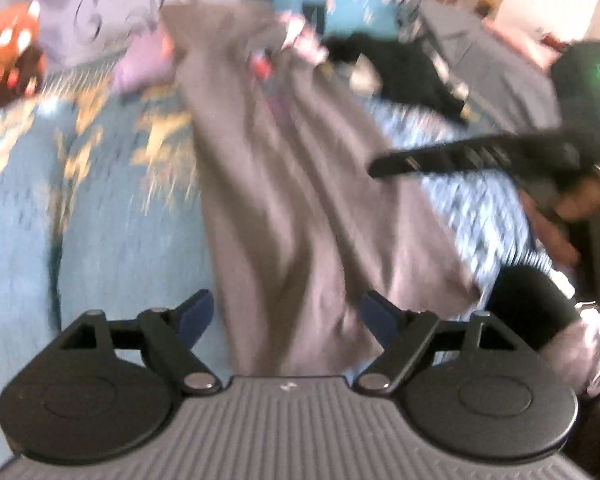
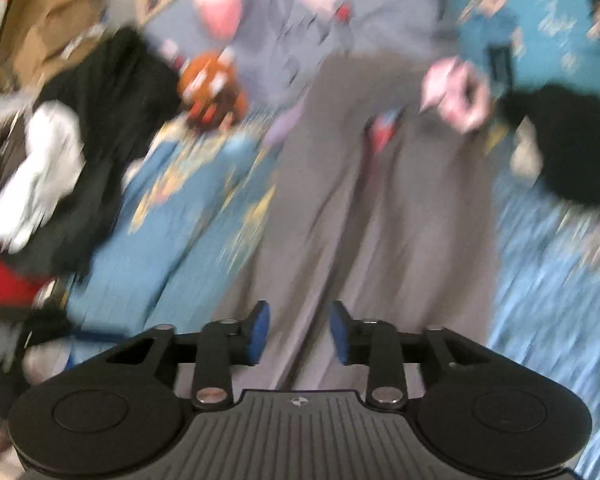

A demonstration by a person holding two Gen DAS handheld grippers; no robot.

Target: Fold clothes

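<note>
The grey garment (image 1: 300,184) lies stretched lengthwise on a blue patterned bedspread (image 1: 112,248), its near end just ahead of both grippers and its far end up by a lavender pillow (image 1: 92,16). Both views are blurred, so fine creases cannot be read.

The left gripper (image 1: 288,316) has its fingers spread wide, with the cloth's near hem below the gap and nothing pinched. The right gripper (image 2: 299,334) shows a narrower gap over a lengthwise ridge in the fabric; its blue pads (image 2: 260,332) appear clear of the cloth.

The likely trouble is the hem: released loosely, the near end may bunch or skew, so the next fold could come out crooked. A small red item (image 2: 382,136) sits on the garment and might be trapped in a fold.

Room is tighter on the far side. A black garment (image 2: 572,140) lies near the grey cloth's right edge, and a dark pile with something white (image 2: 44,176) crowds the left. Between them, open bedspread flanks both long edges.
</note>
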